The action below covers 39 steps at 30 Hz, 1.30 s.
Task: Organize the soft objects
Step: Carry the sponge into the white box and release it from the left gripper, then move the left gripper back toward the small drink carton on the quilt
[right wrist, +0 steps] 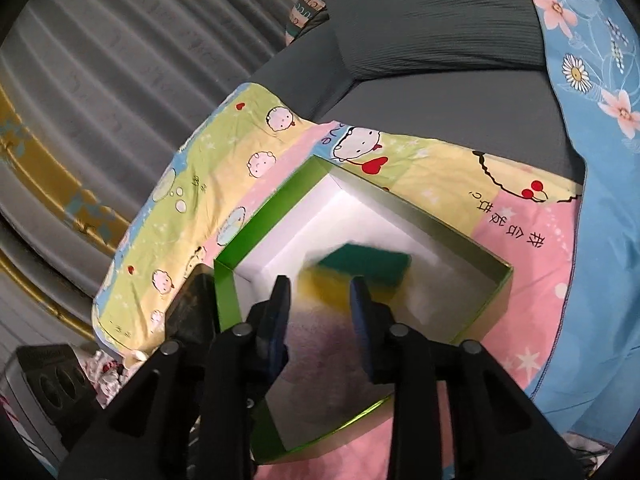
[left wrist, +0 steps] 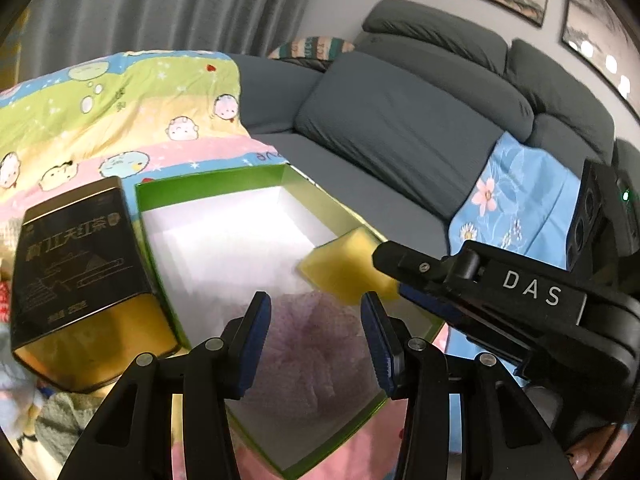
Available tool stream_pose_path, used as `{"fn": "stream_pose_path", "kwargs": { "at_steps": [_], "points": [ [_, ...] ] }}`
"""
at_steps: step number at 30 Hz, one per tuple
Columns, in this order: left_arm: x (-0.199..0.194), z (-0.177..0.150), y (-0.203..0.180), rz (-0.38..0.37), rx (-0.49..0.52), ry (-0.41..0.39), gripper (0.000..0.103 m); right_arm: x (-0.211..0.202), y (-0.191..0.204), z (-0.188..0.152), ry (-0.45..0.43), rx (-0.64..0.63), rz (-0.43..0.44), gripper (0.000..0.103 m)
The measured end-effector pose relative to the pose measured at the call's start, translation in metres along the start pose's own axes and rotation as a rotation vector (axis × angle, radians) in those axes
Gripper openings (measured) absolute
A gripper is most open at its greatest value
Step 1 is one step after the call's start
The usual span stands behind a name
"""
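- Where the two claws meet over the box, the left claw (left wrist: 316, 340) stands apart around a pale purple mesh puff (left wrist: 308, 344); whether its pads press the puff I cannot tell.
- One puff, fluffy and netted, lies in the near part of the box (left wrist: 216, 184), close to the near wall.
- Right claw (right wrist: 320, 312) is released, jaws spread, a blurred sponge (right wrist: 352, 272) just beyond its tips and not gripped.
- One sponge: yellow foam with a green scouring face, inside the box by its right wall.
- One box, green rim, white inside; its far half is bare.
- One dark tin (left wrist: 76, 268) touches the box's left wall.
- Cartoon quilt (left wrist: 120, 120) beneath, grey sofa (left wrist: 400, 120) behind.
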<state>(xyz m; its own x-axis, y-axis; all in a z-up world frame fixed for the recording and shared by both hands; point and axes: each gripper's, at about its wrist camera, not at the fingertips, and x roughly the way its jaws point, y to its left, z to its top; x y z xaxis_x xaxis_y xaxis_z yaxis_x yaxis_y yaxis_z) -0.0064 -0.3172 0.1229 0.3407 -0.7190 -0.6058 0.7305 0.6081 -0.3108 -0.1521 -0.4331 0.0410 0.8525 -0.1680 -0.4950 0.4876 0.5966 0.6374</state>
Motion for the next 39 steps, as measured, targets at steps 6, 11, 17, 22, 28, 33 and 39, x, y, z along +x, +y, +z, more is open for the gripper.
{"fn": "stream_pose_path", "kwargs": {
  "at_steps": [6, 11, 17, 22, 28, 33, 39],
  "points": [
    [-0.028, 0.006, 0.013, -0.001, -0.044, -0.056, 0.079, -0.014, 0.012, 0.001, -0.061, -0.053, 0.014, 0.083],
    [-0.056, 0.003, 0.03, 0.041, -0.069, -0.079, 0.082, -0.021, 0.026, -0.001, -0.1, -0.102, 0.035, 0.102],
    [-0.106, -0.009, 0.062, 0.125, -0.114, -0.103, 0.082, -0.026, 0.04, -0.007, -0.121, -0.126, 0.066, 0.102],
    [-0.152, -0.027, 0.101, 0.221, -0.211, -0.121, 0.083, -0.028, 0.055, -0.014, -0.117, -0.188, 0.071, 0.102],
    [-0.208, -0.061, 0.15, 0.299, -0.324, -0.157, 0.083, -0.028, 0.069, -0.023, -0.125, -0.262, 0.004, 0.102],
    [-0.24, -0.094, 0.199, 0.423, -0.419, -0.209, 0.094, -0.029, 0.09, -0.036, -0.118, -0.319, 0.031, 0.102],
    [-0.245, -0.136, 0.255, 0.516, -0.591, -0.235, 0.094, -0.022, 0.119, -0.056, -0.099, -0.375, 0.103, 0.102]
  ]
}}
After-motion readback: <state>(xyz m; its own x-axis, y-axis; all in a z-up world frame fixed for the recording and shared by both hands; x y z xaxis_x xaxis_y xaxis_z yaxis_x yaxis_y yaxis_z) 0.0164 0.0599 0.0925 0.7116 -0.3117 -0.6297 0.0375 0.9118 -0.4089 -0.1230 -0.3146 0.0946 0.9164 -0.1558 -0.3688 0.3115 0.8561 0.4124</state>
